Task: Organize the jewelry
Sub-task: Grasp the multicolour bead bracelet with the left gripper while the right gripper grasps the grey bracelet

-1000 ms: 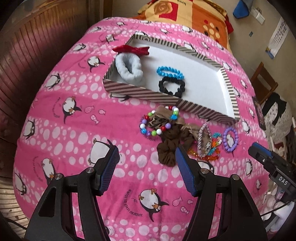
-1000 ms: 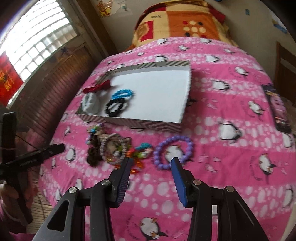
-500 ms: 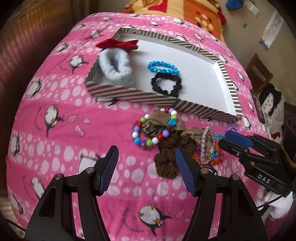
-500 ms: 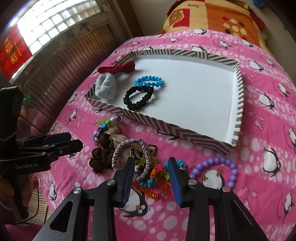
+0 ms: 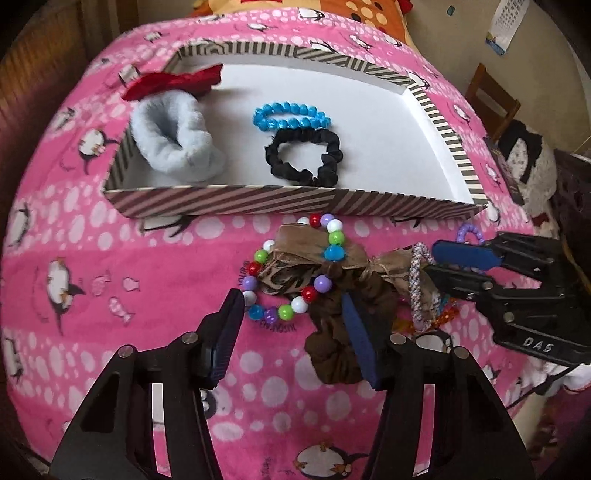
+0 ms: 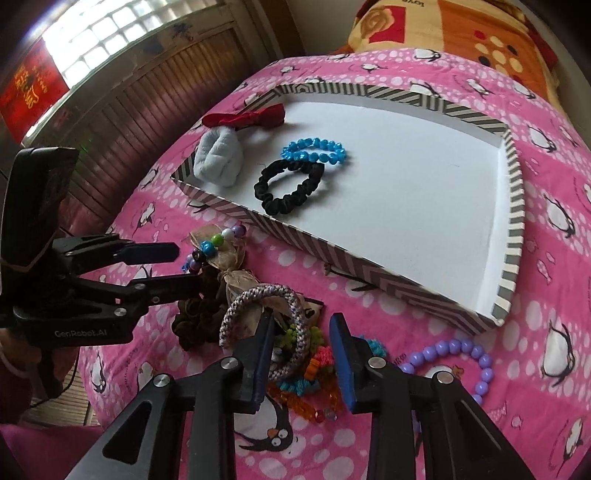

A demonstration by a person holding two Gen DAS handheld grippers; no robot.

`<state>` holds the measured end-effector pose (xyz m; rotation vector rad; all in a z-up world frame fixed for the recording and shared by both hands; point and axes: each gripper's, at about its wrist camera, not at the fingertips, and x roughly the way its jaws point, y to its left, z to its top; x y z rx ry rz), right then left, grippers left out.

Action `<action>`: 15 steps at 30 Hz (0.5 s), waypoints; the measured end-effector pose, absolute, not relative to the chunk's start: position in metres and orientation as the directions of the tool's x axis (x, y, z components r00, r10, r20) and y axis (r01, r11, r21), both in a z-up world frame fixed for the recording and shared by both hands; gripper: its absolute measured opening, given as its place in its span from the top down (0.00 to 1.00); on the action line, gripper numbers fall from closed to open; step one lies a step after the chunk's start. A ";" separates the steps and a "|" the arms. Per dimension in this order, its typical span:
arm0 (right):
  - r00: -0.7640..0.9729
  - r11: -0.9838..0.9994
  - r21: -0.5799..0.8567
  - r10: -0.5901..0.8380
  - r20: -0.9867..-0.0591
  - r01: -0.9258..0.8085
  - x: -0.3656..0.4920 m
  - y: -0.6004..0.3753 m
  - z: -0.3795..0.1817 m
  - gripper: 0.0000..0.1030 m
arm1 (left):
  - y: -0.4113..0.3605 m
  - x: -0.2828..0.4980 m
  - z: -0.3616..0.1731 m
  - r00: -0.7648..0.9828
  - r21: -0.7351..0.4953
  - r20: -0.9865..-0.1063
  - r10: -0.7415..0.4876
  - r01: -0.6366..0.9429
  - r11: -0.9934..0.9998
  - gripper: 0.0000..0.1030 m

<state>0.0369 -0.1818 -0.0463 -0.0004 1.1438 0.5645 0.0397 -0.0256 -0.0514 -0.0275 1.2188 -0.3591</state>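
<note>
Pink quilt (image 5: pixel 110 258) holds a tangled pile near the striped tray (image 5: pixel 295 199). Left gripper (image 5: pixel 295 325), spread wide, straddles the bead bracelet (image 5: pixel 291 266); right gripper (image 6: pixel 301 354), also unclenched, straddles the braided band (image 6: pixel 266 321). Best lift one piece, slowly.

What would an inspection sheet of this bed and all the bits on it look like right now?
Surface: pink penguin blanket.
Job's things: striped tray holds red bow, pale fluffy scrunchie, blue bead bracelet, black scrunchie. Outside it: multicolour bead bracelet, brown scrunchie, woven ring, purple bead bracelet.
Clutter: orange beads tangled in the pile.
Grippers: left gripper and right gripper open over the pile.
Cables: nothing seen.
Surroundings: orange pillow, window.
</note>
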 end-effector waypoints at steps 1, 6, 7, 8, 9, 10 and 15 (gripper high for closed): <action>0.279 0.858 0.296 0.433 -0.857 -0.420 0.039 -0.181 -0.050 0.74 | -0.025 0.040 -0.053 0.294 -0.217 -0.911 -0.290 0.256 0.942 0.56; 0.275 0.859 0.336 0.456 -0.847 -0.387 0.040 -0.185 -0.054 0.93 | -0.024 0.044 -0.052 0.285 -0.260 -0.898 -0.334 0.269 0.927 0.90; 0.283 0.859 0.345 0.462 -0.840 -0.379 0.039 -0.188 -0.051 0.93 | -0.024 0.044 -0.050 0.283 -0.263 -0.897 -0.339 0.274 0.925 0.91; 0.291 0.860 0.350 0.466 -0.836 -0.372 0.038 -0.190 -0.049 0.93 | -0.024 0.043 -0.048 0.285 -0.263 -0.896 -0.340 0.276 0.925 0.92; 0.299 0.860 0.356 0.471 -0.830 -0.365 0.037 -0.193 -0.046 0.93 | -0.023 0.042 -0.045 0.292 -0.260 -0.895 -0.339 0.277 0.925 0.92; 0.311 0.860 0.365 0.478 -0.822 -0.357 0.035 -0.197 -0.041 0.93 | -0.022 0.040 -0.041 0.297 -0.262 -0.891 -0.342 0.279 0.924 0.92; 0.358 0.854 0.397 0.506 -0.784 -0.337 0.025 -0.213 -0.021 0.93 | -0.009 0.034 -0.022 0.321 -0.286 -0.875 -0.364 0.265 0.921 0.92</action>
